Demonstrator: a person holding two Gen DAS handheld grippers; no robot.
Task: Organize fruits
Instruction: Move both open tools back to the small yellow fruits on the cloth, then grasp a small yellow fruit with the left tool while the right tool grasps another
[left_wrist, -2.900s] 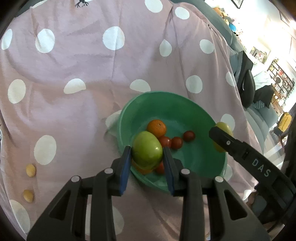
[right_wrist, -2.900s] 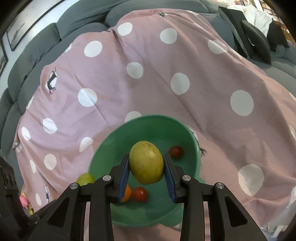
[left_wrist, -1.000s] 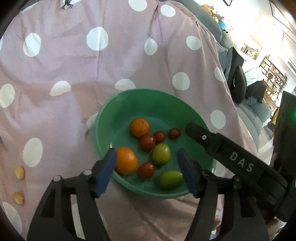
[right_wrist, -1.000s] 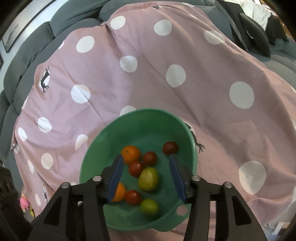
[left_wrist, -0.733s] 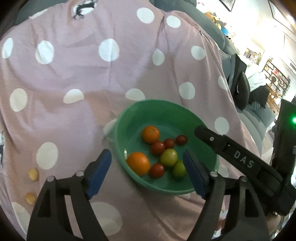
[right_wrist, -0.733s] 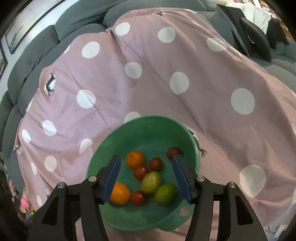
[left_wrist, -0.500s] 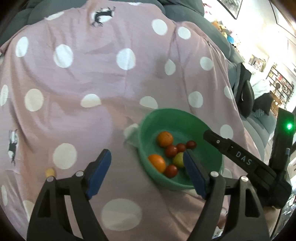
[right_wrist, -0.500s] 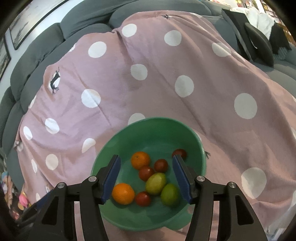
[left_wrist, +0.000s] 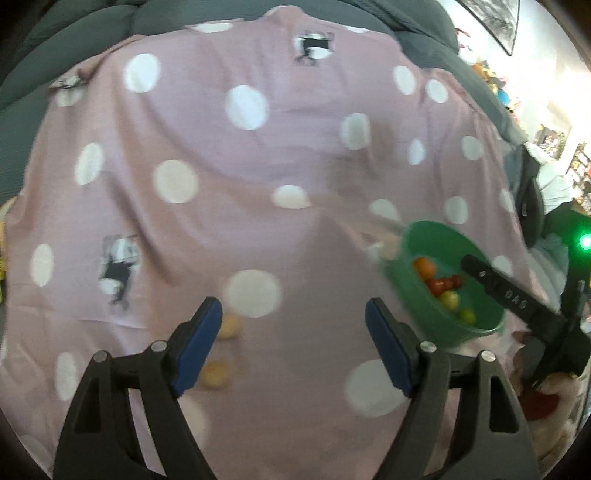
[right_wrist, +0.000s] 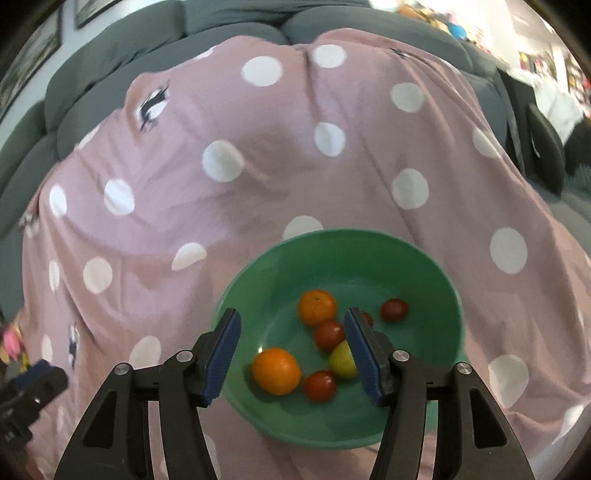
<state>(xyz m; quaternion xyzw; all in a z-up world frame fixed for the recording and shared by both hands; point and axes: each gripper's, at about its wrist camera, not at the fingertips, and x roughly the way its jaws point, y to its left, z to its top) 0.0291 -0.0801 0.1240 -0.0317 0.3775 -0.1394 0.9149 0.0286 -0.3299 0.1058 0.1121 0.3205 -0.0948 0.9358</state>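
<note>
Left wrist view: the left claw (left_wrist: 293, 341) stands wide with nothing between its blue pads, over a soft pink cloth (left_wrist: 258, 177) with white dots. Two small round yellowish fruits (left_wrist: 221, 349) lie on the cloth near its left finger. Off right sits the smooth green bowl (left_wrist: 413, 295) of fruit, and across it the right claw (left_wrist: 509, 297), lettered "DAS", blurred.

Right wrist view: that claw (right_wrist: 291, 350) is parted and empty above the bowl (right_wrist: 436, 280). Inside: two glossy oranges (right_wrist: 276, 370), red tomatoes (right_wrist: 394, 309), one yellow-green fruit (right_wrist: 341, 360).
</note>
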